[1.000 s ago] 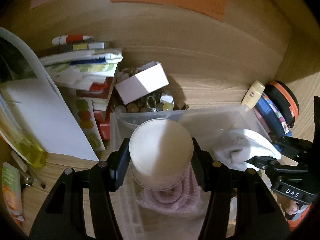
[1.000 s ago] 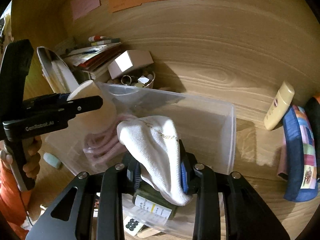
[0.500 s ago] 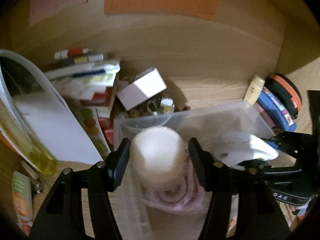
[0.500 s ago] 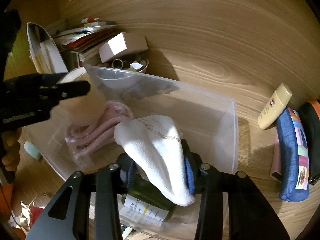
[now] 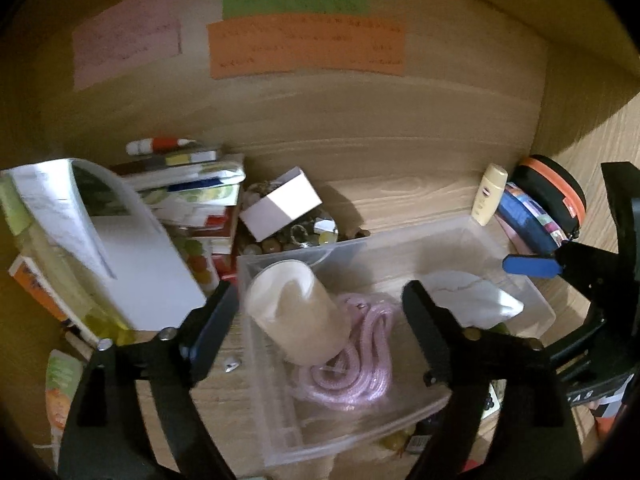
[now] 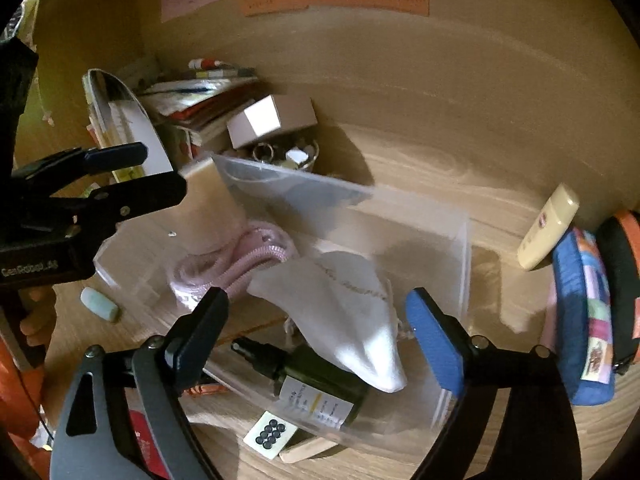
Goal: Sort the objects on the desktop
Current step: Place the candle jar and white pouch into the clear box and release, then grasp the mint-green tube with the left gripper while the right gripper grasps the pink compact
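A clear plastic box (image 5: 472, 236) (image 6: 452, 236) stands on the wooden desk. In it lie a cream cylindrical jar (image 5: 296, 316), tipped on its side, a coiled pink cord (image 5: 356, 364) (image 6: 240, 264), and a white cloth pouch (image 5: 472, 300) (image 6: 344, 312). My left gripper (image 5: 316, 304) is open, its jaws wide apart either side of the jar and not touching it. My right gripper (image 6: 316, 308) is open above the pouch. A dark green bottle (image 6: 316, 380) lies at the box's near side.
A stack of books and papers (image 5: 180, 196) and a white carton over a bowl of trinkets (image 5: 280, 208) stand at the back left. A cream tube (image 5: 490, 194) (image 6: 548, 232), a blue pouch (image 6: 584, 312) and an orange-rimmed black case (image 5: 556, 192) sit at the right. A pale eraser (image 6: 100, 304) lies left.
Both grippers have opened. The left let go of the jar, which now lies tipped in the box. The right let go of the white pouch, which rests in the box. Both pulled back.
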